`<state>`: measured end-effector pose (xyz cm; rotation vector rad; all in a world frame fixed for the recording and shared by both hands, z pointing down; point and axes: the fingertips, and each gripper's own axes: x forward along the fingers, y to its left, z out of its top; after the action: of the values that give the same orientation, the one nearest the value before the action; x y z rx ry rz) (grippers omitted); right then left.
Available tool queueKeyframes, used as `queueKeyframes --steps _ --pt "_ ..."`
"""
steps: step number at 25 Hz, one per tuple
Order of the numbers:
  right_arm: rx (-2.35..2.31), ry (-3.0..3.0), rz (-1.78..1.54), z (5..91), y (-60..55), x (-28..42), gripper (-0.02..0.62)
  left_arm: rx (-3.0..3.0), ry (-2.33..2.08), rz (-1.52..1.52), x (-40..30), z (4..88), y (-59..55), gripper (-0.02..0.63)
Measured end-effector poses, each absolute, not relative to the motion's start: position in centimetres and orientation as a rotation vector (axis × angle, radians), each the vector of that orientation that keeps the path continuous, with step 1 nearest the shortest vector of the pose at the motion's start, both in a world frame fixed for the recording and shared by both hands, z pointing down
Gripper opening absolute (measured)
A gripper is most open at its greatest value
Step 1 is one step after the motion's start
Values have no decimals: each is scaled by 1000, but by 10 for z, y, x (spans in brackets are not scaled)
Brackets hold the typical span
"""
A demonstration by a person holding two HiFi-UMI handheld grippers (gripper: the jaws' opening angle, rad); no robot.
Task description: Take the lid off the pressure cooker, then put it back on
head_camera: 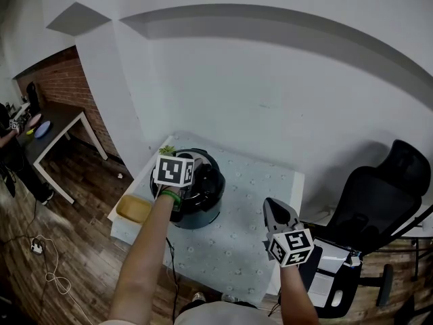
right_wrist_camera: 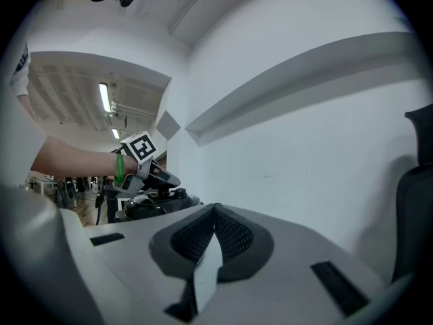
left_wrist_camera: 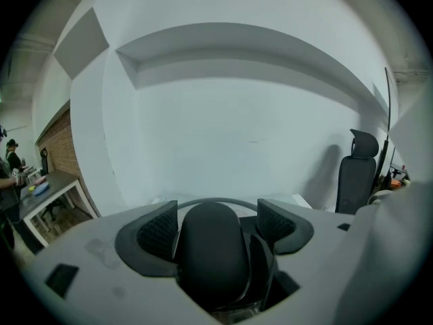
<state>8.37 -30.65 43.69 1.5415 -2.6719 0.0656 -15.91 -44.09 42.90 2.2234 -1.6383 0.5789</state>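
The black pressure cooker (head_camera: 203,202) stands on the cloth-covered table (head_camera: 250,249), left of the middle. My left gripper (head_camera: 193,174) reaches over its top. In the left gripper view my left gripper (left_wrist_camera: 215,226) has its pads (left_wrist_camera: 158,232) pressed on both sides of the rounded black lid handle (left_wrist_camera: 211,256). The lid's thin rim (left_wrist_camera: 216,200) arcs behind the handle. I cannot tell whether the lid rests on the pot or is just off it. My right gripper (head_camera: 272,205) hovers over the table's right part, apart from the cooker. Its pads (right_wrist_camera: 230,234) meet with nothing between them.
A yellow dish (head_camera: 133,208) lies at the table's left edge and a small green thing (head_camera: 166,150) at its back corner. A black office chair (head_camera: 379,198) stands close on the right. The white wall is just behind the table. A dark desk (head_camera: 61,124) stands far left.
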Motion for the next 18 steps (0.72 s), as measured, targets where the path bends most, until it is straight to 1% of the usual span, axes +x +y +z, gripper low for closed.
queueKeyframes --steps 7,18 --pt "1542 -2681 49 431 -304 75 0 2300 -1637 556 -154 401 -431 337" --pt "1504 -2708 0 416 -300 49 0 2480 -1681 276 -154 373 -364 336"
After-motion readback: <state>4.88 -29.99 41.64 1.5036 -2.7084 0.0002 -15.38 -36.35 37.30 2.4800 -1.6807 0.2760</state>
